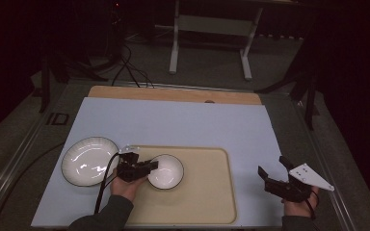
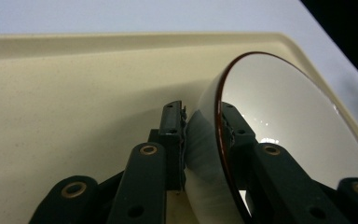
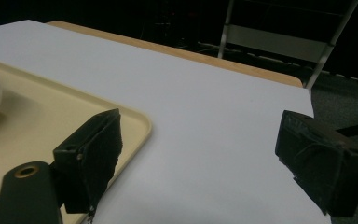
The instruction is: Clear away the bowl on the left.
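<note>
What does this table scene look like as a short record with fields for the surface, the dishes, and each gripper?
surface: pale blue table mat, with a beige plastic tray at its near side
small white bowl with dark rim: on the tray, towards its left end
large white plate with dark rim: on the mat, left of the tray
left gripper: shut on the bowl's rim, one jaw inside, one outside
right gripper: open, empty, over the mat right of the tray
</note>
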Action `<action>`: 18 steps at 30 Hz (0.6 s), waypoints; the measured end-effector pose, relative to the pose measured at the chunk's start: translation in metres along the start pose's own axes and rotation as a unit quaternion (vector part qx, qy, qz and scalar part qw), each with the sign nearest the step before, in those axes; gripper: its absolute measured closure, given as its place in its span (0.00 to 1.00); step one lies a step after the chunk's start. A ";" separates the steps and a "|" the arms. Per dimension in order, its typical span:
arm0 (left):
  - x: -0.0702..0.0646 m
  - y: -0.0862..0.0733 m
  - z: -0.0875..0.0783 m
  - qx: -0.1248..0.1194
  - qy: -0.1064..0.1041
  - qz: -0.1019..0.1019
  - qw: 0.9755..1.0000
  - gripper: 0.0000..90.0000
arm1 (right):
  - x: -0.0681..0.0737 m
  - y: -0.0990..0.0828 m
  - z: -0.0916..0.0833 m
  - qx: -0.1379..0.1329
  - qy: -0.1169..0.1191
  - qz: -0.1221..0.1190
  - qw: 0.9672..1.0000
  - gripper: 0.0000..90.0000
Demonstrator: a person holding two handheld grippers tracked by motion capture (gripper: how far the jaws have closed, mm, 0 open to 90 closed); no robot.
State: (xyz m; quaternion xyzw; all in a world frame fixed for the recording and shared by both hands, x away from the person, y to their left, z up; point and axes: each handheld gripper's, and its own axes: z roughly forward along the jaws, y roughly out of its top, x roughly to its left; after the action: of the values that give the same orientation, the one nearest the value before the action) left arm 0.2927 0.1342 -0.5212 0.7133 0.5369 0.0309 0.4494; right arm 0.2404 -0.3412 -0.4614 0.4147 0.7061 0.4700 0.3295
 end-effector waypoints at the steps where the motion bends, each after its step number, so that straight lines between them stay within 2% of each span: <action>1: 0.000 0.000 0.000 0.003 0.003 0.002 1.000 0.83 | 0.000 0.000 0.000 0.000 0.000 0.000 1.000 0.16; 6: -0.001 -0.001 0.001 0.003 0.001 0.003 1.000 0.79 | 0.000 0.000 0.000 0.000 0.000 0.001 1.000 0.16; 12: 0.000 0.000 0.002 0.007 0.004 0.000 1.000 0.58 | 0.000 0.000 0.000 0.000 0.000 0.001 1.000 0.16; 18: 0.000 0.000 0.002 0.013 0.012 0.003 1.000 0.49 | 0.000 0.000 0.000 -0.001 0.000 0.001 1.000 0.16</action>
State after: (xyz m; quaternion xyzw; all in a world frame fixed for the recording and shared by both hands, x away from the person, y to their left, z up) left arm 0.2939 0.1330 -0.5221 0.7204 0.5401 0.0339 0.4338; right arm 0.2401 -0.3414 -0.4614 0.4148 0.7056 0.4709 0.3291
